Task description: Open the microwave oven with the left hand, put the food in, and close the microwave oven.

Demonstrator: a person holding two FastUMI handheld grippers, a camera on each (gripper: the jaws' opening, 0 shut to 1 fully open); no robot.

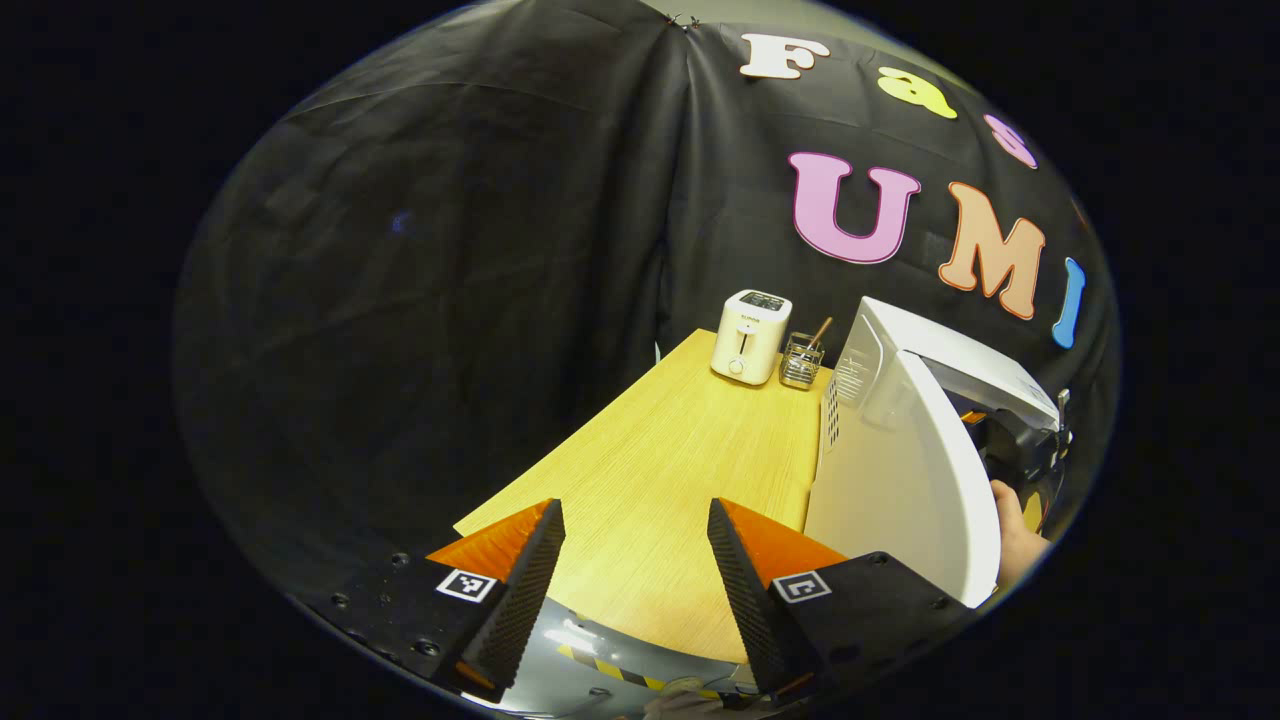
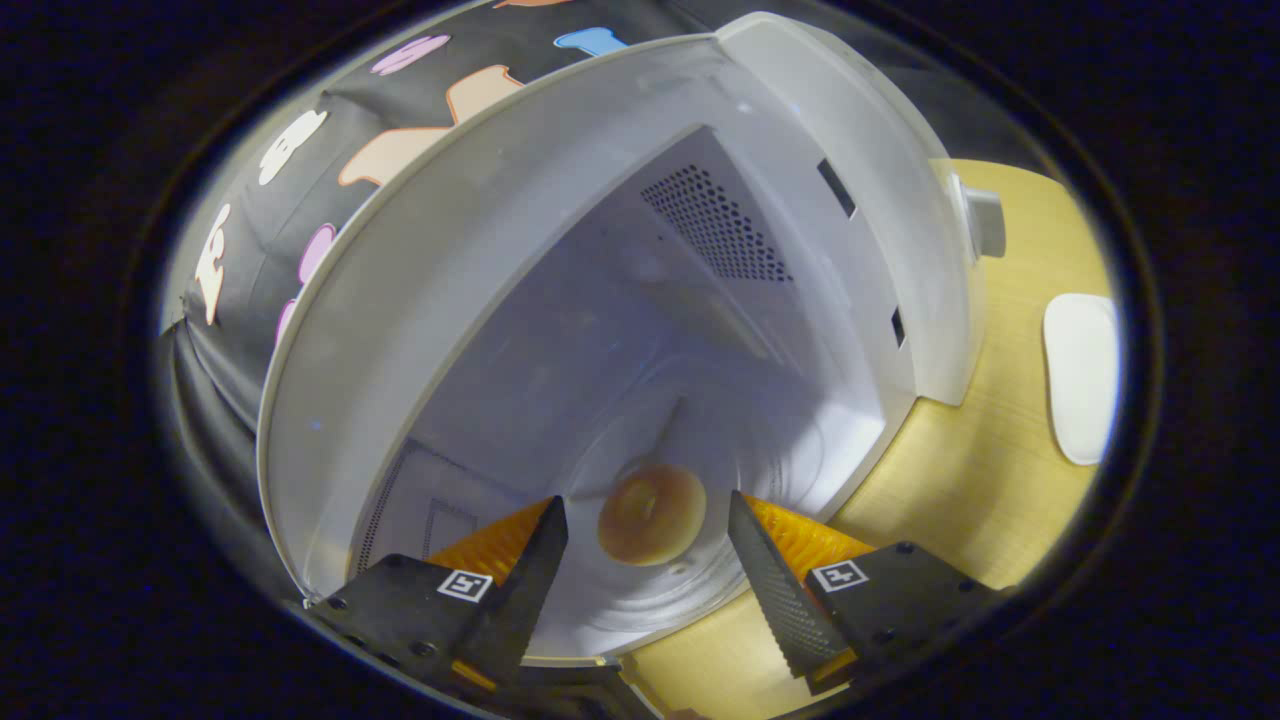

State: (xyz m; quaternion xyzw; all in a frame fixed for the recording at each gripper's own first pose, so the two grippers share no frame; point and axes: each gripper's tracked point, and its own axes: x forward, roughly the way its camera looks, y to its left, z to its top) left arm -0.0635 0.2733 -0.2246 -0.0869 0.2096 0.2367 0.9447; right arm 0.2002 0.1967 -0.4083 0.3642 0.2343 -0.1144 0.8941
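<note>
In the right gripper view we see the doughnut (image 2: 651, 514) lying on the glass turntable (image 2: 700, 590) inside the microwave (image 2: 560, 300), between our right gripper (image 2: 645, 560) fingers but untouched; the jaws stand wide. The gripper points into the cavity, over its front edge. In the left gripper view our left gripper (image 1: 635, 560) hovers wide and empty over the wooden table (image 1: 660, 450), beside the open microwave door (image 1: 905, 480). A toaster (image 1: 750, 337) stands far back.

White microwave oven (image 2: 640, 300) on the wooden table, door (image 1: 905, 480) wide open, round golden bun (image 2: 651, 514) on its turntable.
</note>
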